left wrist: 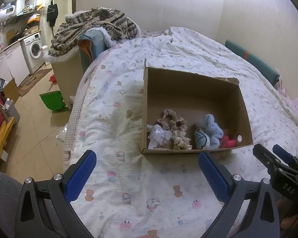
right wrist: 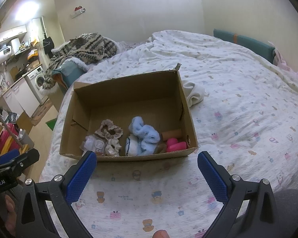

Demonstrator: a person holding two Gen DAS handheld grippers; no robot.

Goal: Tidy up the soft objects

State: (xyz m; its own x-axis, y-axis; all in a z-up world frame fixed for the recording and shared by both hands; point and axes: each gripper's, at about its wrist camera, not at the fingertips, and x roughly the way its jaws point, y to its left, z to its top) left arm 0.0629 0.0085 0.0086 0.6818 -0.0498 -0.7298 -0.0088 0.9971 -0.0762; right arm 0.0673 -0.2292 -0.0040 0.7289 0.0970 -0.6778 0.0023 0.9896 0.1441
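Observation:
An open cardboard box (left wrist: 188, 83) (right wrist: 129, 91) rests on the bed. Along its near wall lie beige scrunchies (left wrist: 174, 123) (right wrist: 110, 131), a white lacy piece (left wrist: 159, 136) (right wrist: 94, 144), light blue fluffy socks (left wrist: 208, 130) (right wrist: 145, 132) and a pink soft item (left wrist: 229, 141) (right wrist: 175, 144). My left gripper (left wrist: 147, 158) hovers open above the quilt just short of the box, nothing between its fingers. My right gripper (right wrist: 147, 158) is likewise open and empty in front of the box. A cream cloth (right wrist: 194, 93) lies on the quilt beside the box's right wall.
The bed's printed quilt (left wrist: 129, 188) (right wrist: 248, 109) spreads all around the box. A patterned blanket (left wrist: 93, 25) is heaped on a basket at the bed's far left. Left of the bed is floor with a green bin (left wrist: 52, 99) and a washing machine (left wrist: 33, 49).

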